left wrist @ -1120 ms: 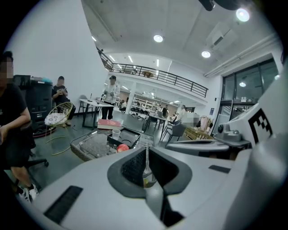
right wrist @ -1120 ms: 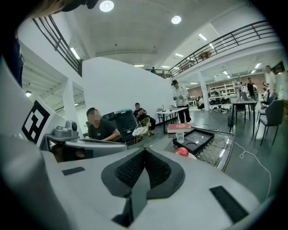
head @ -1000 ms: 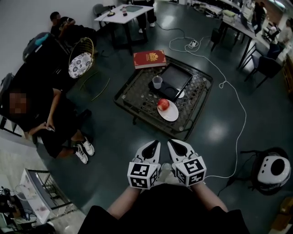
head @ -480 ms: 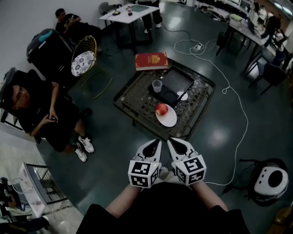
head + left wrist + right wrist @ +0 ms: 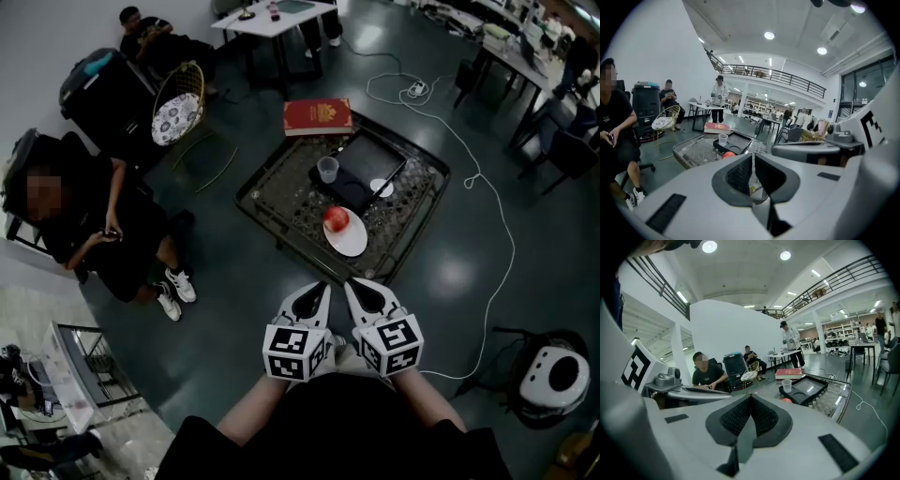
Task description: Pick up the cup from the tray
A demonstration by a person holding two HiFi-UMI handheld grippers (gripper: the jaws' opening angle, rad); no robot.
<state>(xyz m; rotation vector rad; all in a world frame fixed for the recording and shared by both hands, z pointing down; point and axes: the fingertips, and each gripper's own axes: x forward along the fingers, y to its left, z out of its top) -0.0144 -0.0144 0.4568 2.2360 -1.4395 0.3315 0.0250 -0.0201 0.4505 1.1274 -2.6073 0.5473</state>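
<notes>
Dark polished flooring fills an open workshop hall, and a low dark metal table with a mesh top (image 5: 267, 202) stands well ahead of me.

What I'm after is the small translucent plastic cup (image 5: 327, 169). It stands upright at the left end of the black rectangular tray (image 5: 370, 155), which lies on the far half of that table. Whether anything is in the cup I can't tell from here.

I judge it to be very light and thin-walled. It should buckle under a hard squeeze and skid or tip if one jaw nudges it first. I would take it across the wall a little above the middle, with a jaw on either side, and close gently.

Just nearer than the tray, a red apple (image 5: 335, 218) sits on a round white plate (image 5: 354, 239), which I'd reach past. A red hardcover book (image 5: 317, 117) lies on the table's far left corner.

The left gripper (image 5: 320, 286) and the right gripper (image 5: 352, 284) sit side by side close to my body, well short of the table. Both have their jaws pressed together on nothing, so they'll have to spread before any grasp.

A white cable (image 5: 487, 202) trails over the floor to the right.
</notes>
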